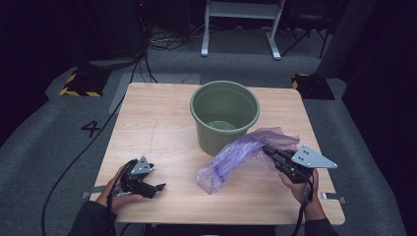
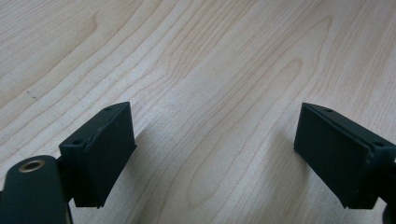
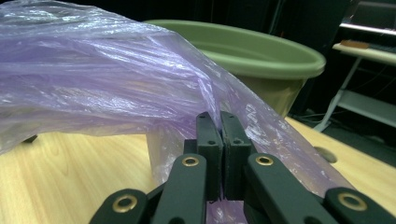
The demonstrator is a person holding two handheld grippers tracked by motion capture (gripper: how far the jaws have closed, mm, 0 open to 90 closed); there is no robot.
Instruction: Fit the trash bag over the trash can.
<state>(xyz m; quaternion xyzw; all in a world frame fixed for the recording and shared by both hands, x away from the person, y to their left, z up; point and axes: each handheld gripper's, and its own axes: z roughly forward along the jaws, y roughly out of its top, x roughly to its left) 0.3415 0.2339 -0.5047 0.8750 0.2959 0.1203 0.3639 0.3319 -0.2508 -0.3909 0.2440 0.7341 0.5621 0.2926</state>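
Observation:
A thin purple plastic bag lies crumpled on the wooden table, draped from beside the green bucket toward the front. My right gripper is shut on the bag's edge at the right. In the right gripper view the jaws pinch the purple film, with the bucket's rim behind it. My left gripper rests low at the table's front left, open, and the left gripper view has bare wood between its two jaws.
The bucket stands upright at the table's back centre, and a little liquid or sheen shows at its bottom. Grey carpet, cables and a white frame lie beyond the table. Yellow-black striped blocks sit at the far corners.

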